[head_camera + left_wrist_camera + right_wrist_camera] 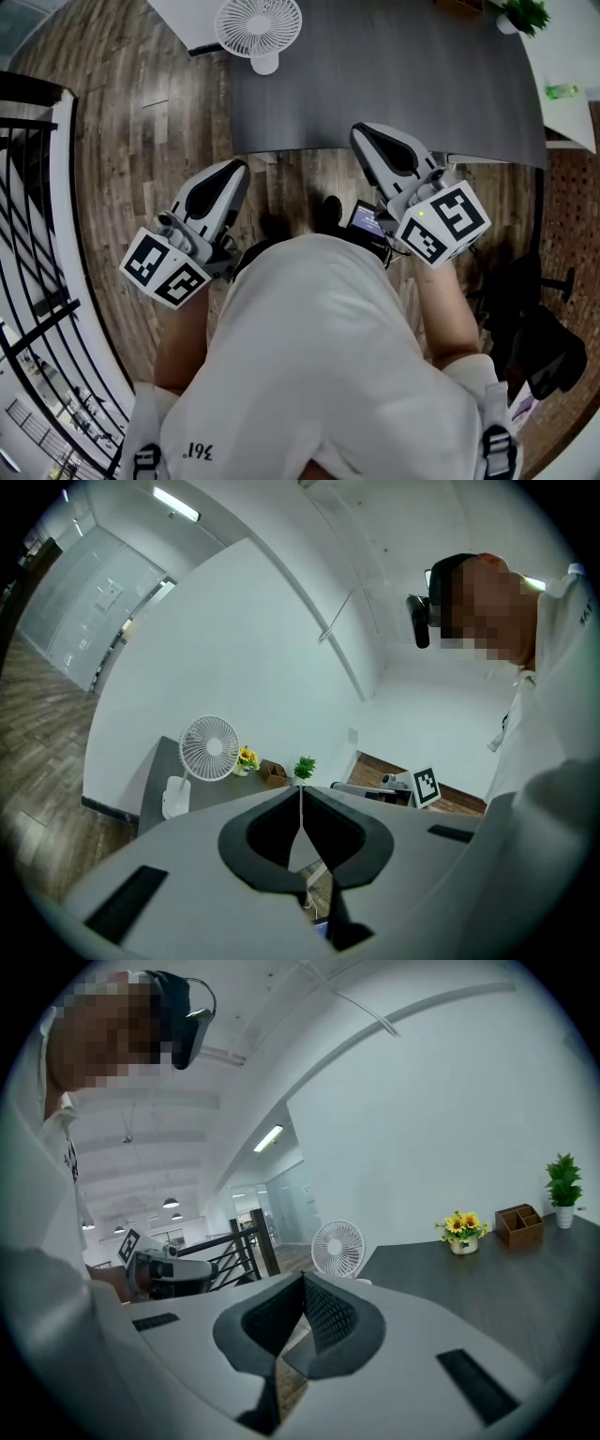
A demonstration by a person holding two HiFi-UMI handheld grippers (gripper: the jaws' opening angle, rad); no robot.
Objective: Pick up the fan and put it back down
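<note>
The white fan [259,28] stands upright at the near left corner of the dark grey table [394,84]. It also shows in the left gripper view, fan [209,747], and in the right gripper view, fan [337,1248], well beyond the jaws. My left gripper [240,169] is held over the wooden floor, short of the table edge, jaws shut and empty [300,789]. My right gripper [358,133] reaches the table's front edge, to the right of the fan, its jaws shut on nothing [303,1279]. Neither gripper touches the fan.
A pot of yellow flowers [461,1227], a wooden box [520,1222] and a small green plant [562,1185] stand along the wall on the table. A black stair railing [37,206] runs at the left. A black chair [544,328] sits at the right.
</note>
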